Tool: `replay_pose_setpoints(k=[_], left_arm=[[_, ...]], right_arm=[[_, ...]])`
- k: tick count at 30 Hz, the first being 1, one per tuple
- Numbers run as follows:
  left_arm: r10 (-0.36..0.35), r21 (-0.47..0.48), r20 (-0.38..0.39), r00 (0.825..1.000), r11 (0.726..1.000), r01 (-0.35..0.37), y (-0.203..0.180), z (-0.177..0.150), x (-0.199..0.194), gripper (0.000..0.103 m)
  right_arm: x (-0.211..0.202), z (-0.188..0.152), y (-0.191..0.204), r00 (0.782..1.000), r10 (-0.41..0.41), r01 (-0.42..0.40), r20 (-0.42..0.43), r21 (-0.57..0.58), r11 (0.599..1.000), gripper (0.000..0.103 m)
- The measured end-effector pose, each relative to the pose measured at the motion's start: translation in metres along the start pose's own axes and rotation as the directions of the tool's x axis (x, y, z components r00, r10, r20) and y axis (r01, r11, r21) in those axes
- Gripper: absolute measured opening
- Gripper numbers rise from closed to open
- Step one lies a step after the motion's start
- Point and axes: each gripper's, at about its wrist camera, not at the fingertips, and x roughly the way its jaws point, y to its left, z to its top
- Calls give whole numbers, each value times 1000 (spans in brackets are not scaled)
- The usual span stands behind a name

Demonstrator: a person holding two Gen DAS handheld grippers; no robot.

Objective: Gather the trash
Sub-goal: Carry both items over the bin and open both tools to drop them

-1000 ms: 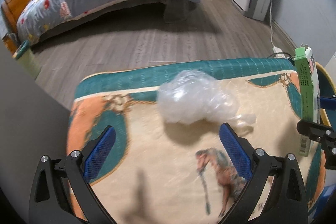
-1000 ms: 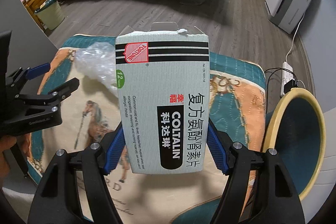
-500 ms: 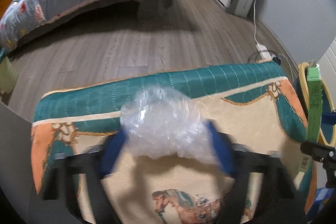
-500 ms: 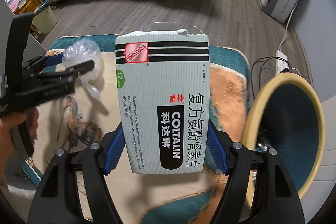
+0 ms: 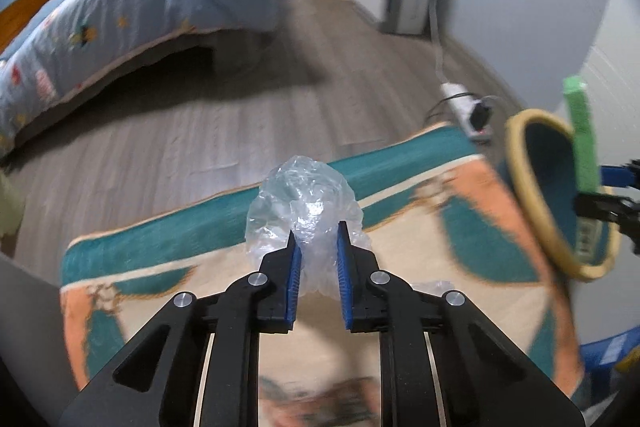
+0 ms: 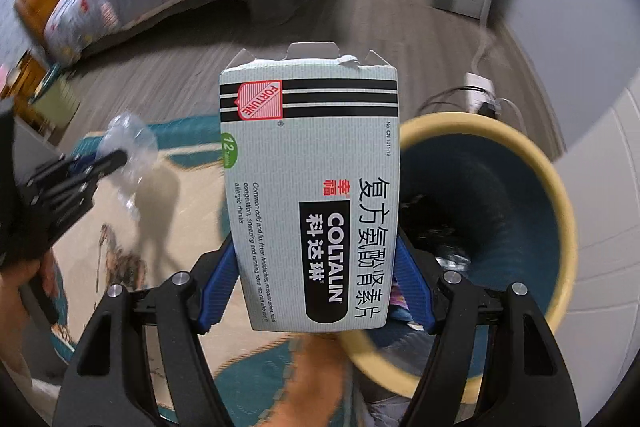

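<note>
1. The crumpled plastic wrap point(image 5: 304, 203), lying free a second ago, is now bunching between the closing left gripper point(image 5: 317, 247), above the patterned cloth point(image 5: 400, 251).
2. The right gripper point(image 6: 316, 283) is clamping the medicine box point(image 6: 310, 195) beside the bin point(image 6: 560, 211) at right; both pieces look ready for dropping.

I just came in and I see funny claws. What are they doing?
A person is tidying up trash with a gripper in each hand. The left gripper is closing on a crumpled plastic bag above the patterned mat. The right gripper holds a medicine box right beside the bin, which has a yellow rim. Nothing has been dropped yet from either gripper.
</note>
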Motion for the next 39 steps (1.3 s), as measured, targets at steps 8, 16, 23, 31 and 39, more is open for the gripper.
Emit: replay_pose_setpoints(k=[8, 16, 23, 31, 39], left_arm=[[-169, 128, 43, 985, 979, 162, -90, 17, -12, 17], [-311, 211, 9, 950, 930, 302, -155, 12, -20, 17], [-364, 280, -39, 930, 890, 360, -201, 7, -9, 18], [-307, 301, -39, 951, 904, 304, -221, 20, 16, 49], [-304, 250, 4, 953, 923, 294, -196, 13, 13, 81]], right_arm=[[-9, -8, -76, 996, -90, 92, -17, 131, 987, 70], [0, -20, -124, 986, -144, 158, -85, 192, 969, 70], [9, -26, -140, 981, -151, 177, -122, 246, 953, 70], [17, -23, -146, 980, -140, 173, -138, 267, 948, 70], [36, -24, -143, 976, -123, 165, -179, 245, 955, 70]])
